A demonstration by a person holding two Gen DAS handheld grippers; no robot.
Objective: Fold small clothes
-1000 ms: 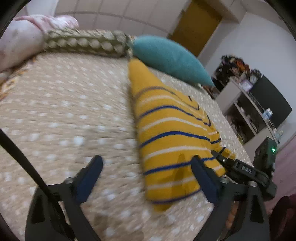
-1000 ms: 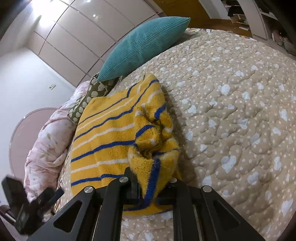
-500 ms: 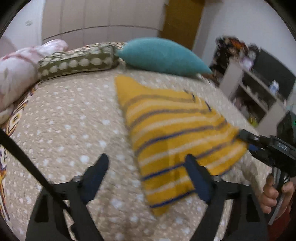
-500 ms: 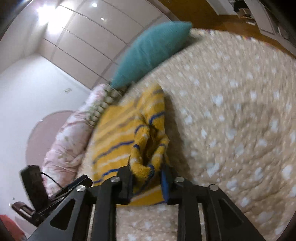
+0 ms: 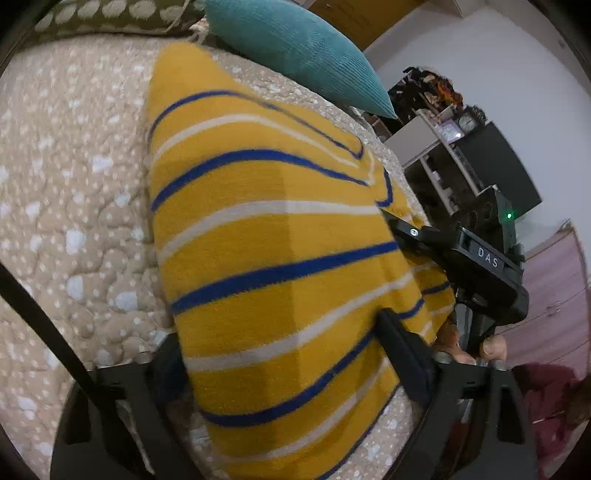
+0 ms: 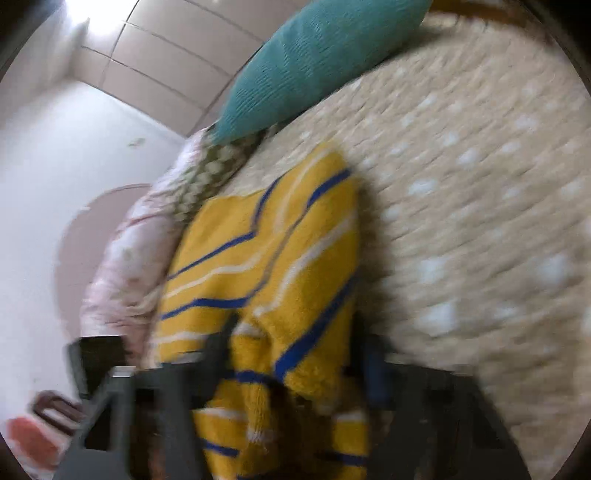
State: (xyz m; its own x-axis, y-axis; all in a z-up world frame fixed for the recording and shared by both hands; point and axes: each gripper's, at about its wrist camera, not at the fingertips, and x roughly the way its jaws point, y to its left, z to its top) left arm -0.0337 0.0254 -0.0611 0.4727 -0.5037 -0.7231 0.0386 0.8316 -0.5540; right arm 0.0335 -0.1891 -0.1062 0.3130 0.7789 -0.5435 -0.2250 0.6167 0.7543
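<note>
A yellow knit garment (image 5: 258, 229) with blue and white stripes lies folded on the beige quilted bedspread (image 5: 74, 184). My left gripper (image 5: 286, 362) straddles its near end. The jaws are closing, and the fabric lies between the fingers without being pinched. In the left wrist view my right gripper (image 5: 391, 221) reaches in at the garment's right edge. The right wrist view is blurred. There my right gripper (image 6: 295, 350) has a loose bunch of the garment (image 6: 295, 240) between its fingers. Its jaws are opening, and the pads stand clear of the fabric.
A teal pillow (image 5: 295, 48) and a dotted bolster (image 5: 110, 14) lie at the head of the bed. Pink floral bedding (image 6: 122, 258) lies beside them. A white shelf unit (image 5: 443, 155) and a dark screen (image 5: 498, 166) stand beyond the bed's right edge. A person's hand (image 5: 491, 347) holds the right gripper's handle.
My right gripper was shut on a bunched fold of the garment and has since opened. My left gripper has dropped forward until its fingers straddle the garment's near end.
</note>
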